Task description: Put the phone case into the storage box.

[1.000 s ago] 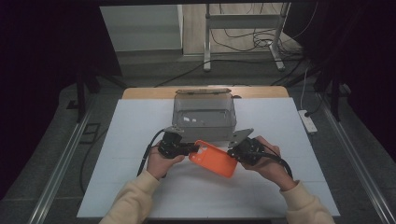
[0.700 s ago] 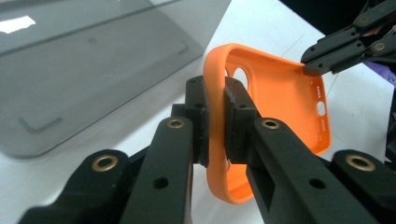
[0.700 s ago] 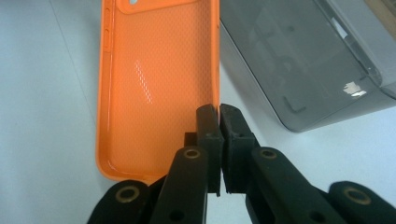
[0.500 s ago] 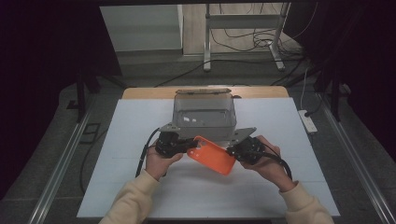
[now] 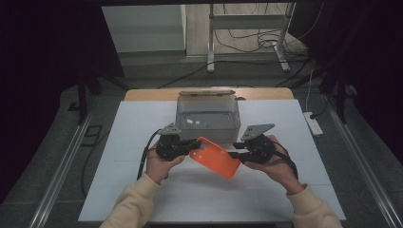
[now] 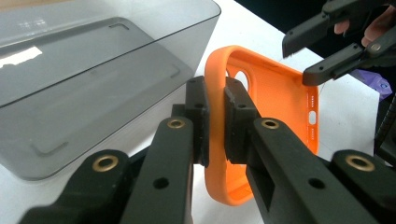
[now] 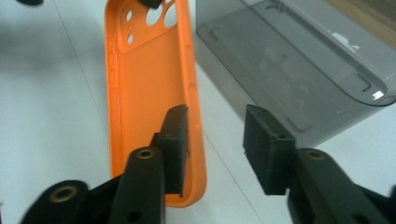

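Right gripper [image 5: 236, 154] jaws just opened off phone case [image 5: 215, 156], hand level.

High view overhead, 2 tongs views close

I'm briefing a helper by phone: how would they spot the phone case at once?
Start at the white table and find the smoky clear plastic box at its far middle. Just in front of it, the bright orange soft phone case hangs tilted, clamped at one rim by the left gripper. Nothing else there is orange.

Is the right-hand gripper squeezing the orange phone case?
No: the right gripper stands open beside the orange phone case, its jaws having just opened.
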Motion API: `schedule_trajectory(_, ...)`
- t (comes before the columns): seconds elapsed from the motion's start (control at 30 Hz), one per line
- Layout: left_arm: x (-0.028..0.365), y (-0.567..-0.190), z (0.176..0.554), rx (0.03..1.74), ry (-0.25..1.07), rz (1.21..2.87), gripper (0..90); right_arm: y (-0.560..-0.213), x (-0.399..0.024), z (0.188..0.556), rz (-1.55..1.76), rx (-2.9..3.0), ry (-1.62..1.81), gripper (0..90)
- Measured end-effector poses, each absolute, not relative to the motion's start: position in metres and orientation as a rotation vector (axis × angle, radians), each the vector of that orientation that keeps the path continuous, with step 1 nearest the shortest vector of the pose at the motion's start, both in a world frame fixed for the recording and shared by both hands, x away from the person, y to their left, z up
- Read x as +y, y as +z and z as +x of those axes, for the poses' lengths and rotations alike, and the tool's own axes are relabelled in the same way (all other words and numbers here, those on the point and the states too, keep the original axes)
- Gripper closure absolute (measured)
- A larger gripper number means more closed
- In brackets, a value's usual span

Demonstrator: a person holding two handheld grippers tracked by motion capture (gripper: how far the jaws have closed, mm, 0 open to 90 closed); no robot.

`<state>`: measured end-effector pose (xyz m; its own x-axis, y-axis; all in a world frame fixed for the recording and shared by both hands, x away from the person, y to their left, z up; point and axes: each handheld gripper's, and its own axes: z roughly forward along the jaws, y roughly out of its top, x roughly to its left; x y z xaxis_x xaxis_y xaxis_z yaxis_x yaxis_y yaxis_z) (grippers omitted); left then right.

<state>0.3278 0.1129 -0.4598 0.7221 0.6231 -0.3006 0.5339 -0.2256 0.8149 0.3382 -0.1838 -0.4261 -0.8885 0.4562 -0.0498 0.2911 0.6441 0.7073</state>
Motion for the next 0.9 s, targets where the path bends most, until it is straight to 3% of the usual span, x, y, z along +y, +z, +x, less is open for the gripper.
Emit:
schedule_trajectory(0.4, 0.117, -0.458, 0.327, 0.884, 0.118, 1.878, 82.6, -0.424, -0.203, 0.339, 0.708, 2.573, 1.231, 36.7)
schedule_trajectory(0.67, 0.119, -0.458, 0.326, 0.883, 0.131, 1.874, 82.6, -0.426, -0.211, 0.336, 0.747, 2.575, 1.285, 30.8)
schedule_trajectory(0.9, 0.12, -0.458, 0.325, 0.887, 0.151, 1.868, 82.5, -0.427, -0.226, 0.34, 0.86, 2.451, 1.428, 30.8)
